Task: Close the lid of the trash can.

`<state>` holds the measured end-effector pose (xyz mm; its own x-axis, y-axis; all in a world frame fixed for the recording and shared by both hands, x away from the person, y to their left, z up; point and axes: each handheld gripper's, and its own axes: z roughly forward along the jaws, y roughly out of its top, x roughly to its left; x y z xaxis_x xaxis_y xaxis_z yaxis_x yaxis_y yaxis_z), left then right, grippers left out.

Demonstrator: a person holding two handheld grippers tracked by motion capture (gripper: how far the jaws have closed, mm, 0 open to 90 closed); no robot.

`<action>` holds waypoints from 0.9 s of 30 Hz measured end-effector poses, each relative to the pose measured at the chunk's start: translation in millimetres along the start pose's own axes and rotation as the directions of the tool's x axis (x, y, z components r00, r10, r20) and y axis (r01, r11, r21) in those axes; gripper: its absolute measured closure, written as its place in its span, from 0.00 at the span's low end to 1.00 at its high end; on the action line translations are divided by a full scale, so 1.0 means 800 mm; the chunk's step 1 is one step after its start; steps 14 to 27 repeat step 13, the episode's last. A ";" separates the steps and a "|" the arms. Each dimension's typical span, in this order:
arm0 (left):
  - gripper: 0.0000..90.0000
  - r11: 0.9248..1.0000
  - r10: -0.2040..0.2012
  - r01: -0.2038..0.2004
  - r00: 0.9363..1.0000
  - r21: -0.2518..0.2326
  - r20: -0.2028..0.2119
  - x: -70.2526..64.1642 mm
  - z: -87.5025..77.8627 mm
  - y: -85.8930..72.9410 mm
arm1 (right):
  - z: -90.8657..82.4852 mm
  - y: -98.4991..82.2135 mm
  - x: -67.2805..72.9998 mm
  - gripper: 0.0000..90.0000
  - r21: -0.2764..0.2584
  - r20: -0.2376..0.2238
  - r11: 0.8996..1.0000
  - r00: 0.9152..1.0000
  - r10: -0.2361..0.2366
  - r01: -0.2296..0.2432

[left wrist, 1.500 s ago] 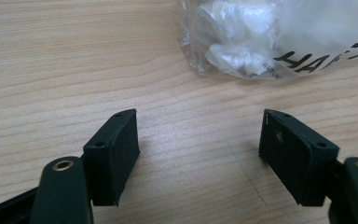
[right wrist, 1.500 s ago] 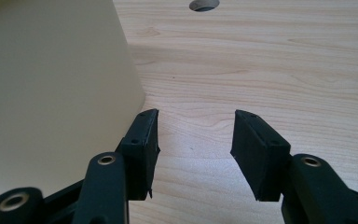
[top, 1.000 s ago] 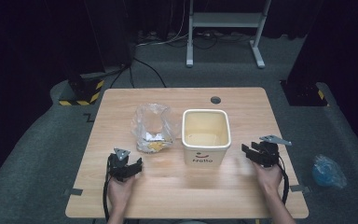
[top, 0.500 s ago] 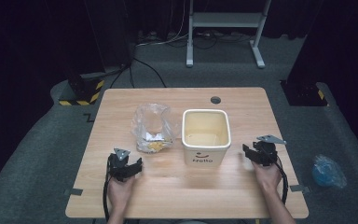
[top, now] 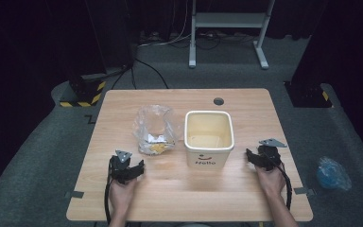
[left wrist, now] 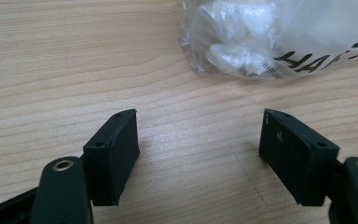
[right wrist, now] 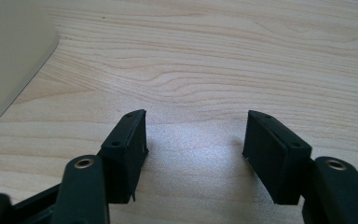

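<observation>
Nothing is started: the plastic bag lies untouched on the bench beside the empty bin. The left gripper stands apart and empty; the right gripper, whose jaws have just been opening, holds nothing.

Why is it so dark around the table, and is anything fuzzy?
High view: light falls on the wooden table, the room around stays dark. Left gripper view: the plastic bag shines and looks soft. Right gripper view: the cream bin is blurry, the wood grain sharp.
</observation>
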<state>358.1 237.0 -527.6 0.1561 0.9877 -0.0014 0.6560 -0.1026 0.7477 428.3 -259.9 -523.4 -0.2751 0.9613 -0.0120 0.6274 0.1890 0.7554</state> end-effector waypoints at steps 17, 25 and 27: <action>0.31 1.000 -0.003 0.003 1.000 -0.002 -0.002 0.000 0.000 0.000 | 0.000 0.000 0.001 0.41 0.002 -0.001 1.000 1.000 0.000 0.000; 0.31 1.000 -0.003 0.003 1.000 -0.002 -0.002 0.000 0.000 0.000 | 0.000 0.000 0.001 0.41 0.002 -0.001 1.000 1.000 0.000 0.000; 0.31 1.000 -0.003 0.003 1.000 -0.002 -0.002 0.000 0.000 0.000 | 0.000 0.000 0.001 0.41 0.002 -0.001 1.000 1.000 0.000 0.000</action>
